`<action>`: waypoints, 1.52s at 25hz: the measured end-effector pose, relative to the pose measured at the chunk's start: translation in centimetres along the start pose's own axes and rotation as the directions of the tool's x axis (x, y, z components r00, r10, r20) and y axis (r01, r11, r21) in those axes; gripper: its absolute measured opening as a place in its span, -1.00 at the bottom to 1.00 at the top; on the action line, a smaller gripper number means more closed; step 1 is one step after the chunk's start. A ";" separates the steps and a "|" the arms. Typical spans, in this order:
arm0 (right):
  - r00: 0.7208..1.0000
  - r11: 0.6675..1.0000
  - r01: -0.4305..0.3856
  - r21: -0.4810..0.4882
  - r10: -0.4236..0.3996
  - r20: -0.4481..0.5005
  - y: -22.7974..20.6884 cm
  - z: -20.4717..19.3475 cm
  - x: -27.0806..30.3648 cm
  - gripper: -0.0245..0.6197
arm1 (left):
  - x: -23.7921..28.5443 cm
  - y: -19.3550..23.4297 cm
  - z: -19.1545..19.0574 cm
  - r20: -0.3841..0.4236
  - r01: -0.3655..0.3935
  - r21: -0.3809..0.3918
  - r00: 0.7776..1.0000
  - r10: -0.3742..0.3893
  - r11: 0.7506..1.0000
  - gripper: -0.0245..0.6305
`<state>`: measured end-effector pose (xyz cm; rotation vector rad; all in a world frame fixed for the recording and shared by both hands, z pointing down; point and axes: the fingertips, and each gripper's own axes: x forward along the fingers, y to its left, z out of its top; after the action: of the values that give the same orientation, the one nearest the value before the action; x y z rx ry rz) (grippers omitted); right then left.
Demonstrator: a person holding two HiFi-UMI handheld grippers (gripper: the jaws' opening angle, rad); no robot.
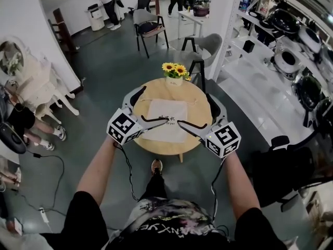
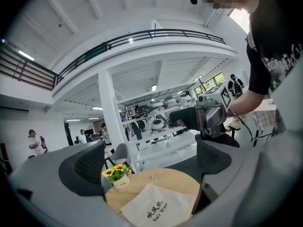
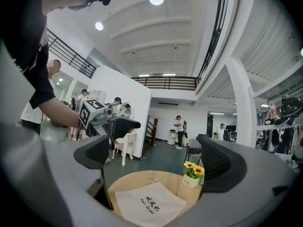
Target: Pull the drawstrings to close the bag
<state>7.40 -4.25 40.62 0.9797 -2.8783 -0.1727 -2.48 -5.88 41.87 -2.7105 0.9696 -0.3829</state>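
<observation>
Both tools are hanging released over the round wooden table (image 1: pixel 156 146) at the middle of the head view. The left gripper (image 1: pixel 154 106) is holding its jaws wide apart with nothing between them, and the right gripper (image 1: pixel 195 110) is doing the same, facing it from the other side. The bag (image 1: pixel 165 120), pale cloth with dark print, is lying flat and loose on the tabletop, below and between the two tools. Its drawstrings (image 2: pixel 152 179) are showing only as a thin loop at the bag's far edge, towards the sunflower pot (image 1: pixel 174 75) at the upper part of the table. The likely trouble is sitting in that loop: the cord is looking thin and flat against the wood, so a jaw could be closing on air, or pinching cloth along with string. Nothing is pinning the bag, so a one-sided tug may be dragging it across the table or off its rim instead of cinching the mouth. A reach for the cord is also bringing the jaws close to the pot, which could tip.
</observation>
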 end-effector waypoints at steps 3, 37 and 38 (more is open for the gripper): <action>1.000 1.000 0.003 0.005 -0.003 -0.006 -1.4 -0.5 1.7 0.90 | 1.1 1.8 -0.8 0.001 0.005 -0.008 1.000 -0.005 1.000 0.87; 0.992 0.995 0.084 0.062 -0.077 -0.097 -14.1 -3.3 20.1 0.90 | 11.2 21.3 -8.1 0.023 0.113 -0.099 0.994 -0.111 0.989 0.86; 0.992 0.994 0.088 0.062 -0.082 -0.099 -14.4 -3.3 20.6 0.90 | 11.5 21.8 -8.3 0.026 0.117 -0.100 0.993 -0.115 0.988 0.86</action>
<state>0.25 -28.43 43.05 1.0911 -2.7730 -0.0353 -9.32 -30.82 44.87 -2.8660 0.8500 -0.3359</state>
